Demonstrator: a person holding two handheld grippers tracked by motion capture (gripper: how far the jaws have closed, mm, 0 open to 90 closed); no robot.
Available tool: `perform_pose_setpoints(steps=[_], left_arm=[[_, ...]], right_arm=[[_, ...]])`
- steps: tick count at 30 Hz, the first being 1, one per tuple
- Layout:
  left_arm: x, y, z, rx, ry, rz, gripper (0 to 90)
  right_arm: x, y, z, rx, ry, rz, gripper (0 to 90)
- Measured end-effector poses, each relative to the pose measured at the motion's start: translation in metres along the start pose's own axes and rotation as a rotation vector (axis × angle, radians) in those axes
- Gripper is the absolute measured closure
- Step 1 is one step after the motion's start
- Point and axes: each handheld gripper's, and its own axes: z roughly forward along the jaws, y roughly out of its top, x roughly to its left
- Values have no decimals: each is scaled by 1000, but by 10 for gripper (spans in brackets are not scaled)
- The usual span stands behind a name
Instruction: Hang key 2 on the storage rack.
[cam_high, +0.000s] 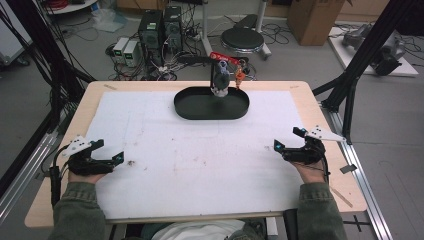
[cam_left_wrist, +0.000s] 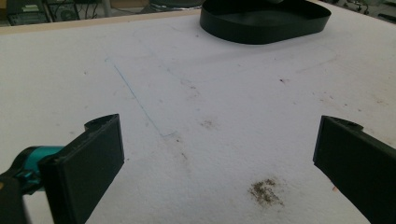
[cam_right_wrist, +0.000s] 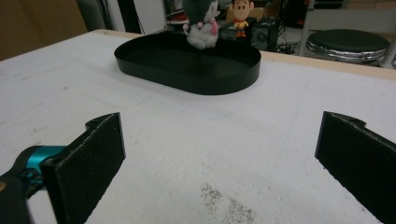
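My left gripper (cam_high: 110, 151) rests near the left edge of the white sheet (cam_high: 200, 160), jaws spread wide with nothing between them. Looking along them in the left gripper view, I see a faint blue pen line (cam_left_wrist: 135, 98) and a brown crumbly smudge (cam_left_wrist: 266, 191) on the sheet just ahead, marks the high view barely resolves.

At the far middle of the table (cam_high: 320, 120) sits the black oval tray (cam_high: 211, 104). In the high view a dark plush toy (cam_high: 221, 80) stands at its back rim, with a small orange-and-red figure (cam_high: 240, 75) beside it. My right gripper view shows these more closely: the plush's white and pink lower part (cam_right_wrist: 201, 35) in the tray and the little figurine (cam_right_wrist: 241, 13) behind the rim.

My right gripper (cam_high: 289, 140) lies near the right edge, jaws likewise parted wide and empty, another brown smudge (cam_right_wrist: 226, 205) ahead of it.
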Motion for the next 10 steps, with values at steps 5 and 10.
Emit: perform_pose_setpoints(steps=[5, 10], left_arm=[[-1, 0, 1, 4, -3, 4, 23], [0, 0, 1, 5, -4, -1, 23]], right_arm=[[0, 2, -3, -40, -15, -2, 5], [1, 1, -2, -29, -19, -7, 5]])
